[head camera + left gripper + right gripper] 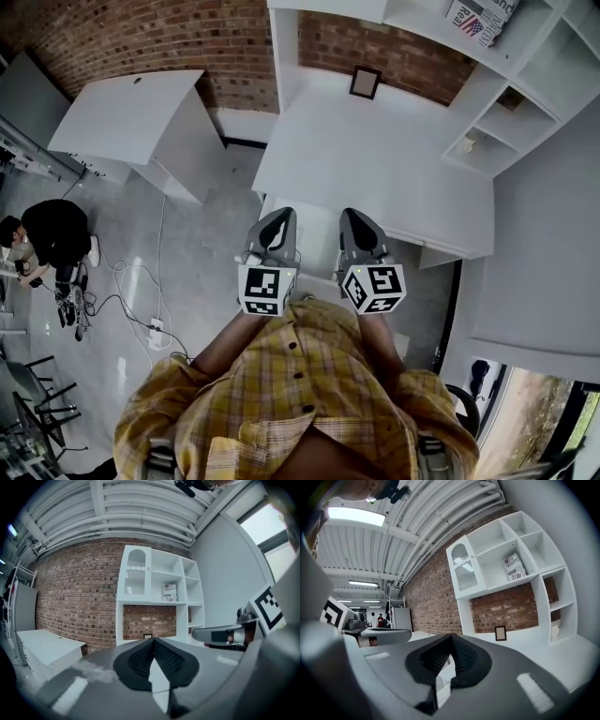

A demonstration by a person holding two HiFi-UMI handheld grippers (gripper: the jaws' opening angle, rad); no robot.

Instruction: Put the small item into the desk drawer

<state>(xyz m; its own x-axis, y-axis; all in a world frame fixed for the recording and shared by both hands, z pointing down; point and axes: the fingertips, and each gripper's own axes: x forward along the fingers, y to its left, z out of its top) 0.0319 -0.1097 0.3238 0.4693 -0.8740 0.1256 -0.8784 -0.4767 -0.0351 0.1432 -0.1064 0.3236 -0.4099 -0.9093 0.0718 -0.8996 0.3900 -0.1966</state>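
Both the left tool [153, 641] and right tool [450, 637] are clenched empty; magazine [514, 567] print looks illegible.

The desk [375, 159] is showing a smooth, matt white finish. At twelve o'clock the wall [141, 33] is showing rough brick. At nine o'clock the floor [187, 244] is gleaming faintly, smooth and grey. The shirt [281, 394] is looking like soft checked cloth. The left gripper [280, 216] is showing matt grey plastic, its pads [140, 660] ribbed and black.

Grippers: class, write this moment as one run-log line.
left gripper: shut, empty | right gripper: shut, empty | desk: picture frame at back
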